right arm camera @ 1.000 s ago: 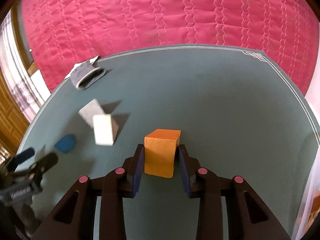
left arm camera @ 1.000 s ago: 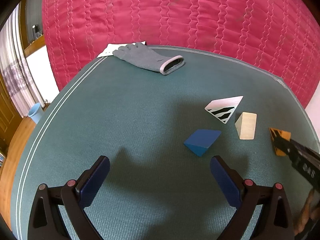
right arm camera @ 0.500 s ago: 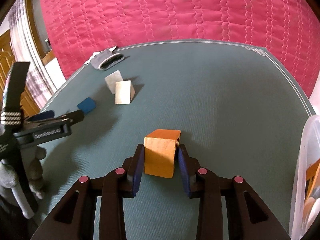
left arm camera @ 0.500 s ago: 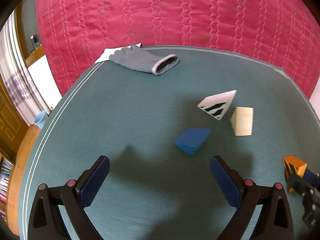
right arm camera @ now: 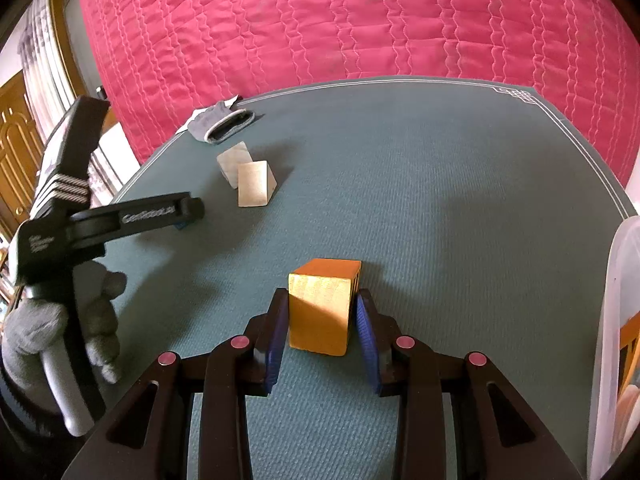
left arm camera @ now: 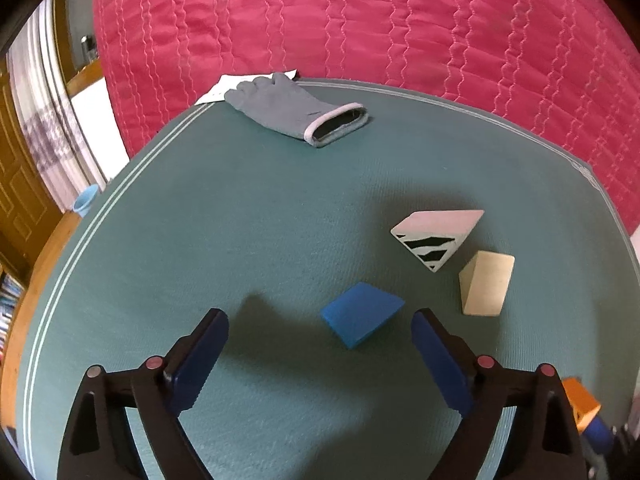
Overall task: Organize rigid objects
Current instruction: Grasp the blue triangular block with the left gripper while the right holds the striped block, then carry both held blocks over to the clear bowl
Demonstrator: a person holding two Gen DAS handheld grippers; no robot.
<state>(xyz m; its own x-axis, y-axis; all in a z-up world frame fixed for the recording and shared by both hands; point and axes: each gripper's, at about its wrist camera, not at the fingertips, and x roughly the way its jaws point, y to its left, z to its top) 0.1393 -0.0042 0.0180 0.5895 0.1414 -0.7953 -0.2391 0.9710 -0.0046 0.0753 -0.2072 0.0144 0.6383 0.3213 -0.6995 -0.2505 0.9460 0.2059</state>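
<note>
In the left wrist view the wedge block (left arm camera: 362, 314) lies on the mat (left arm camera: 240, 216). Beyond it to the right lies the striped prism (left arm camera: 434, 236), the plain wooden wedge (left arm camera: 486, 288) just right of that. The glove (left arm camera: 296, 114) lies far behind, overlapping a paper sheet (left arm camera: 224, 88).

In the left wrist view the orange block (left arm camera: 582, 402) is half hidden behind a finger. In the right wrist view the blue block (right arm camera: 181, 225) is almost wholly hidden behind the left hand-held gripper (right arm camera: 188, 210), and the clear bin (right arm camera: 614, 320) is cut off by the edge, its contents unclear.
</note>
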